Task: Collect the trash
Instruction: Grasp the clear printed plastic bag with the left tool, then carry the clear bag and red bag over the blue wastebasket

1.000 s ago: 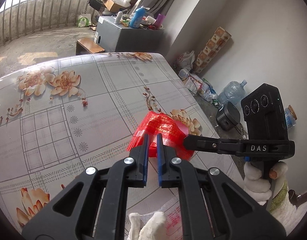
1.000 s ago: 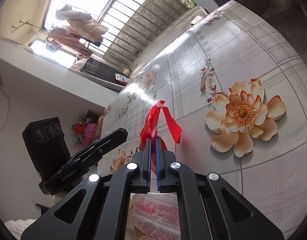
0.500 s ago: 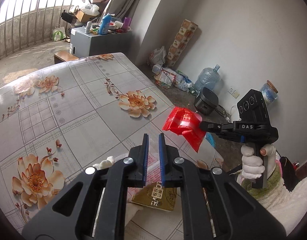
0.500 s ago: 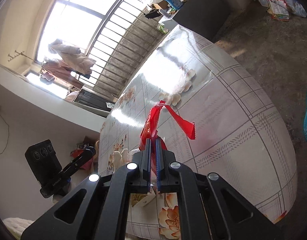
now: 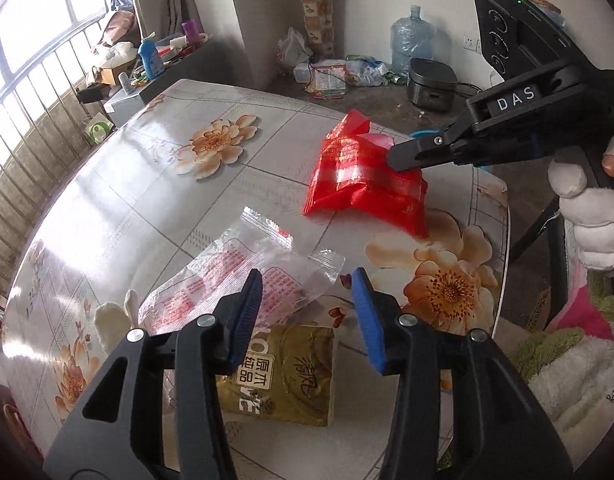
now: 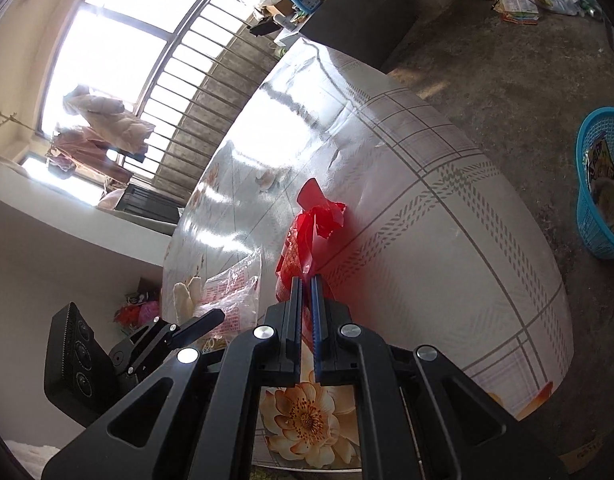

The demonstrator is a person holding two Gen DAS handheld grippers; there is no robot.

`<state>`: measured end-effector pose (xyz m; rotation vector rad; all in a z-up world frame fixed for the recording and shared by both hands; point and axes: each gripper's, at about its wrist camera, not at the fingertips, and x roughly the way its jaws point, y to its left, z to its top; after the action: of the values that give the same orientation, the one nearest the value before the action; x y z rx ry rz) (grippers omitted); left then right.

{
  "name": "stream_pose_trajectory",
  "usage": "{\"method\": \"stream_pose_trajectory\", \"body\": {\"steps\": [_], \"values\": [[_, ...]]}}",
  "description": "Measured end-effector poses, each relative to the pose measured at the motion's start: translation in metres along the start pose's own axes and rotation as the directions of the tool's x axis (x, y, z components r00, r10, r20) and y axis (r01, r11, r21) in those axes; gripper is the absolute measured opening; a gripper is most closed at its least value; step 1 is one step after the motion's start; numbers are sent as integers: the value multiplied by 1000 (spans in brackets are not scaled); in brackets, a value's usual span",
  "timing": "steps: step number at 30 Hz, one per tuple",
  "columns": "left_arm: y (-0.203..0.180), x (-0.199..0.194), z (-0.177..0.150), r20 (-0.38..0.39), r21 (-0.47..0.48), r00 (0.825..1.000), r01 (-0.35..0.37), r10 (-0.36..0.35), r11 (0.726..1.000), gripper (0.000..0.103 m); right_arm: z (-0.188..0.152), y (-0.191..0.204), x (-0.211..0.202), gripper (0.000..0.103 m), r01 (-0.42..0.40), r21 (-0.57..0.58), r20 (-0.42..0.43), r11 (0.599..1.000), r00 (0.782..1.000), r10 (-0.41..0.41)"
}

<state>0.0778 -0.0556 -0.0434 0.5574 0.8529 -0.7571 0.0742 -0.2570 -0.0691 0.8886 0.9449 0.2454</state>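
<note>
My right gripper is shut on a red plastic wrapper and holds it above the floral table; the left wrist view shows the wrapper pinched in the right gripper. My left gripper is open and empty, its jaws wide apart just above a clear wrapper with red print and a gold packet lying on the table. A blue basket with trash in it stands on the floor to the right of the table.
A small white crumpled piece lies on the table left of the clear wrapper. The table edge is close on the right. Floor clutter, a water jug and a grey cabinet stand beyond the table.
My left gripper has opened wide and come down over the clear wrapper and gold packet. My right gripper has carried the red wrapper toward the table's edge, and the blue basket has come into view.
</note>
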Motion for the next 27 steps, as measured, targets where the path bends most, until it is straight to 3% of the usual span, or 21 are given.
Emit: {"method": "stream_pose_trajectory", "body": {"steps": [4,8,13,16,19,27], "values": [[-4,12,1,-41,41,998,-46,48,998,44,-6,-3,-2,5,-15,12,-1,1000,1000,15],[-2,14,1,-46,35,999,-25,27,999,42,-6,-8,-1,5,-24,18,-4,1000,1000,24],[12,18,2,-45,-63,996,70,-73,996,11,-7,-13,-2,5,-35,29,-5,999,999,35],[19,19,2,-38,-91,996,79,-82,993,0,-7,-14,-4,5,-41,33,-4,999,999,41],[25,17,3,-9,-128,995,100,-102,987,0,-7,-15,-4,5,-50,39,-1,998,999,50],[46,-7,15,118,-173,991,86,-66,981,0,-7,-16,-9,5,-62,41,9,997,998,62]]}}
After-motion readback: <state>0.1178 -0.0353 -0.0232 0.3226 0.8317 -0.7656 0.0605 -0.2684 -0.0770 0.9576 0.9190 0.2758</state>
